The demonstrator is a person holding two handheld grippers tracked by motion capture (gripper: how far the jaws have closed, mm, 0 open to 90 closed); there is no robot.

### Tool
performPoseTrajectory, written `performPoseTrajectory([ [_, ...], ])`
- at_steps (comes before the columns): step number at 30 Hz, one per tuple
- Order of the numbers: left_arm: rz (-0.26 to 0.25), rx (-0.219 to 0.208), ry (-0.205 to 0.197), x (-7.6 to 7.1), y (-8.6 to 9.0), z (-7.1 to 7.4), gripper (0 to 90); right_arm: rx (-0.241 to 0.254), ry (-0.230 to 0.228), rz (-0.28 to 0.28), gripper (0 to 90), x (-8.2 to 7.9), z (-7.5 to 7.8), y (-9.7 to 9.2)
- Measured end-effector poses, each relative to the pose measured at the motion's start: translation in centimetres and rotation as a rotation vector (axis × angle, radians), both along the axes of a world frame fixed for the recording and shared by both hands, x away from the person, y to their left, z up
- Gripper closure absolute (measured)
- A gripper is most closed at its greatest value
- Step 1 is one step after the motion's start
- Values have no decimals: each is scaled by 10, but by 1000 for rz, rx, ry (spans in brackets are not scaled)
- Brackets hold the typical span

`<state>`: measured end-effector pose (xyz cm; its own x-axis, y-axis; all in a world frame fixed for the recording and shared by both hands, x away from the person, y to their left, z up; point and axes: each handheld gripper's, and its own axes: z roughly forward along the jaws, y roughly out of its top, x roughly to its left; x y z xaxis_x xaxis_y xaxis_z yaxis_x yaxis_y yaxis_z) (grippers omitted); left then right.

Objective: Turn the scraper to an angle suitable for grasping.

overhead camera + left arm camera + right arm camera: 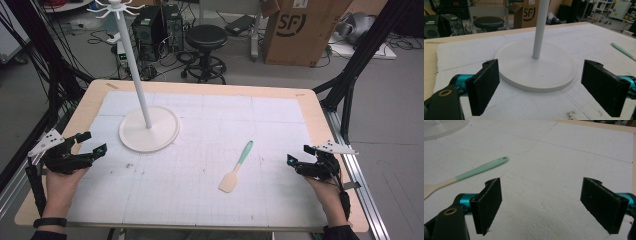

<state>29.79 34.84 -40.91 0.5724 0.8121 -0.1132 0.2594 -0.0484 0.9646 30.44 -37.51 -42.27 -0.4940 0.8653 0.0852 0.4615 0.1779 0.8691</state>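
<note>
A spatula [237, 167] with a mint-green handle and a cream blade lies flat on the white mat, right of centre; its handle [482, 167] points up and to the right in the right gripper view. A white stand [149, 129] with a round base and a tall pole rises at the left of the mat, its base [536, 67] just beyond my left gripper's jaws. My left gripper [93, 144] rests at the table's left edge, open and empty. At the right edge my right gripper [299, 155] is open too, nothing between its jaws, a hand's length right of the spatula.
The wooden table [310, 107] carries a white gridded mat [225, 120]. Behind it on the floor stand a black stool [206, 37], a cardboard box [302, 27] and computer cases [157, 25] with cables. Black frame posts [357, 60] flank the table.
</note>
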Motion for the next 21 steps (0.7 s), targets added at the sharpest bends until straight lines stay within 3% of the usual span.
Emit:
performPoseTrajectory([
  [15,-32,-28,-2,1,-5,0,156,7,-1,4,170,1,1,1],
  [21,-44,-20,-2,0,-7,2,156,4,1,8,170,2,1,2],
])
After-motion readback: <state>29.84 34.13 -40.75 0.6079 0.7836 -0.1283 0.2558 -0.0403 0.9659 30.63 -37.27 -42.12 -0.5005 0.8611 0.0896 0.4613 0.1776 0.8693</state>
